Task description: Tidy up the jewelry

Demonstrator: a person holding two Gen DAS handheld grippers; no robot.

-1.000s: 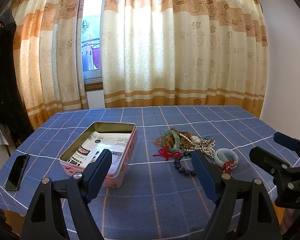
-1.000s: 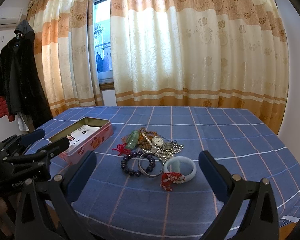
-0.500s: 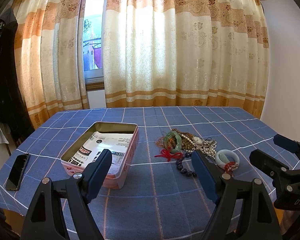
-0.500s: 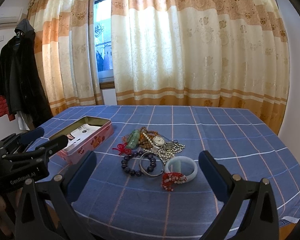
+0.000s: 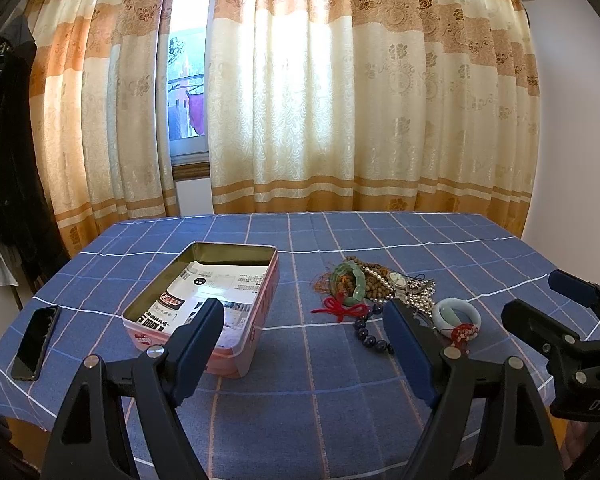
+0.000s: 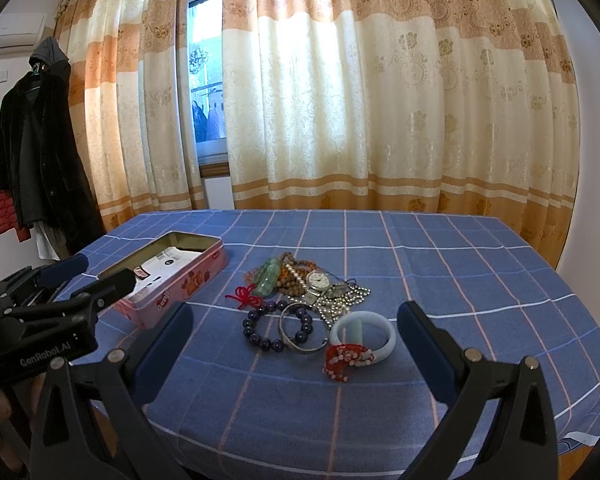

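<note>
Right now both tools are hovering over the near edge of the bench (image 5: pixel 440 232), which is wearing a blue checked cloth. Left tool (image 5: pixel 304 344) is spreading its jaws wide, nothing between them. Right tool (image 6: pixel 292 344) is also standing wide open and empty.

Pink tin (image 5: pixel 266 312) is sitting lidless on the left half of the bench, printed paper (image 5: pixel 216 288) lying inside it. Jewelry pile (image 6: pixel 308 284) is lying just right of the tin, apart from it, near bench centre: green bangle (image 5: pixel 350 284) leaning on brown wooden beads (image 6: pixel 296 270), wristwatch (image 6: pixel 318 282) on top, silver bead chain (image 6: pixel 340 300) trailing beside it. Red knotted cord (image 5: pixel 340 309) is lying at the pile's left edge. Dark purple bead bracelet (image 6: pixel 276 326) is lying nearer the tools, overlapping a silver bangle (image 6: pixel 302 332). Pale jade bangle (image 6: pixel 364 334) is lying to the right of those, red-and-white bead bracelet (image 6: pixel 344 358) touching its near rim.

Black phone (image 5: pixel 34 342) is lying flat at the bench's far left edge, well apart from the tin. Curtains (image 5: pixel 340 100) are hanging behind; dark coat (image 6: pixel 40 152) is hanging at left.
</note>
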